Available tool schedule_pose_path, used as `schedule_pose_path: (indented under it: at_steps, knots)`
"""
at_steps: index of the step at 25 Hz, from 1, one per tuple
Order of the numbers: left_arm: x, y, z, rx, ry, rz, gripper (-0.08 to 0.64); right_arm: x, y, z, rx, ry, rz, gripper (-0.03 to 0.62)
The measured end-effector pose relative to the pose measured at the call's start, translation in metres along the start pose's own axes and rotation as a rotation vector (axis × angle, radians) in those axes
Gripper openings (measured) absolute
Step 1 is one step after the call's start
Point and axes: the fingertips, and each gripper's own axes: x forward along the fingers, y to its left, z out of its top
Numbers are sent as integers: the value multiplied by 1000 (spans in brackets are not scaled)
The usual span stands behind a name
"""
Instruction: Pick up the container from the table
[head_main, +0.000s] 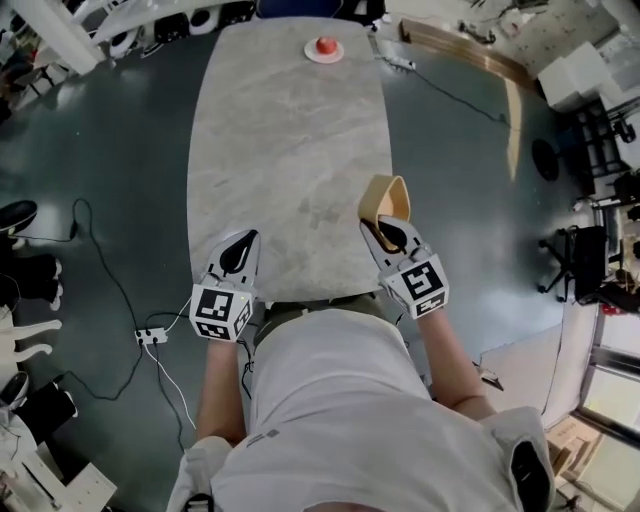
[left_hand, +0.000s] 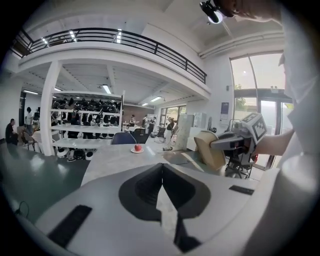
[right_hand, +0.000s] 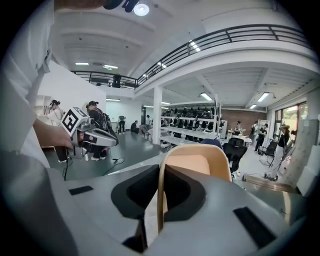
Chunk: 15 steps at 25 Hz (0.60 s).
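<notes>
Nearest, the person's white shirt (head_main: 340, 400) is filling the lower view. Beyond it, the left gripper (head_main: 240, 248) is hovering empty over the near edge of the table (head_main: 290, 150), fingers pressed together. Rightward, the right gripper (head_main: 386, 232) is pinching the wall of the tan container (head_main: 385, 198), which is jutting beyond its fingertips, clear of the tabletop; the pickup is looking done.

Container (head_main: 385, 198) over table (head_main: 290, 150) near-right edge; plate (head_main: 324, 50) at far end.
</notes>
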Motion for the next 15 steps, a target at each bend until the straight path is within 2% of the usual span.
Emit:
schedule_pose_path:
  at_steps: [12,15]
  knots:
    - [15,-20,31,51,-57,-108,2,-39,7,20,31,-148,-85,29]
    - [15,-25,36,67,-67,-123,2,-44,10,14,35,-150,-98,29]
